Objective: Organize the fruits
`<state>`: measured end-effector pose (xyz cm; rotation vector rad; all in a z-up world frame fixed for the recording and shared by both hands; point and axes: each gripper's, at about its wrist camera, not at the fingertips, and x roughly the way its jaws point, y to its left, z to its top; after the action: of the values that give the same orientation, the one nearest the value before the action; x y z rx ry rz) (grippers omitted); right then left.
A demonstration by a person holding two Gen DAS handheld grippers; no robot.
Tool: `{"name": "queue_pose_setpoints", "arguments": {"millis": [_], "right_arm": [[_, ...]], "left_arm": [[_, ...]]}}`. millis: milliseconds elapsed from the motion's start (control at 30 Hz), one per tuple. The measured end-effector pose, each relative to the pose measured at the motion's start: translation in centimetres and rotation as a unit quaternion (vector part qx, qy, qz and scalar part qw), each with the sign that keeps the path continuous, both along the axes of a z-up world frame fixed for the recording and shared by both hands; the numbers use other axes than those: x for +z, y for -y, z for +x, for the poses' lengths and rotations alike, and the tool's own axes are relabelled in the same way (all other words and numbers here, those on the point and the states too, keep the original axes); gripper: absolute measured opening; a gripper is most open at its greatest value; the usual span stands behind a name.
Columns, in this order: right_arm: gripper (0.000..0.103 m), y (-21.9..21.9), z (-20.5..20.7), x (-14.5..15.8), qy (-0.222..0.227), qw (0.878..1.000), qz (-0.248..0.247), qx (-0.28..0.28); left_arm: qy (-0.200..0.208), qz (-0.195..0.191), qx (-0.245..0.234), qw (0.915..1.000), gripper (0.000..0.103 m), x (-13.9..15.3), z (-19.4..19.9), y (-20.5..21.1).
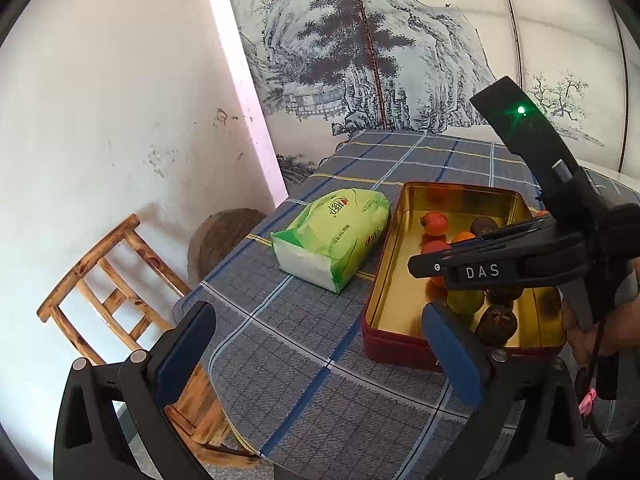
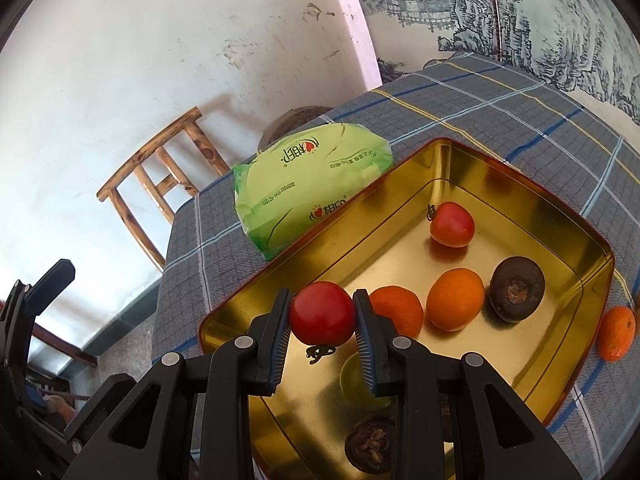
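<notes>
1. Surface [image 2: 500, 112], under a grey checked cloth
2. Gold-lined tin [image 2: 400, 200], holding oranges, dark fruits, one red fruit
3. Green tissue pack [image 2: 304, 184], beside the tin
4. Left tongs [image 1: 316, 348], spread, empty
5. Right tongs [image 2: 322, 320], pinching a red tomato [image 2: 322, 318] above the tin
6. Orange [image 2: 616, 334], outside the tin

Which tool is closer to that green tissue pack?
Left, as far as I can tell. The left tool hangs open over the cloth just before the pack; the right tool holds a tomato over the tin beside it.

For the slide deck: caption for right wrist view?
Right gripper holds a red fruit over the gold tin.
</notes>
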<state>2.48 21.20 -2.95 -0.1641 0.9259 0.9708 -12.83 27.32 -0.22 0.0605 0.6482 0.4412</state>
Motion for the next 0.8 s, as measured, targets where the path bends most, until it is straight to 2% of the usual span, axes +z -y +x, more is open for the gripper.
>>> {"name": "queue_pose_setpoints", "arguments": {"millis": [667,800], "right_arm": [[0.033,0.1,0.0,0.6,0.002,1.000,0.013,-0.011],[0.035,0.4,-1.0,1.6,0.050,0.998,-0.006,-0.025]], "left_arm": [[-0.004,-0.003,-0.001,1.0000,0.103,-0.3,0.1,0.2],[-0.007,-0.008,0.005,0.9999,0.103,-0.6,0.1,-0.2]]}}
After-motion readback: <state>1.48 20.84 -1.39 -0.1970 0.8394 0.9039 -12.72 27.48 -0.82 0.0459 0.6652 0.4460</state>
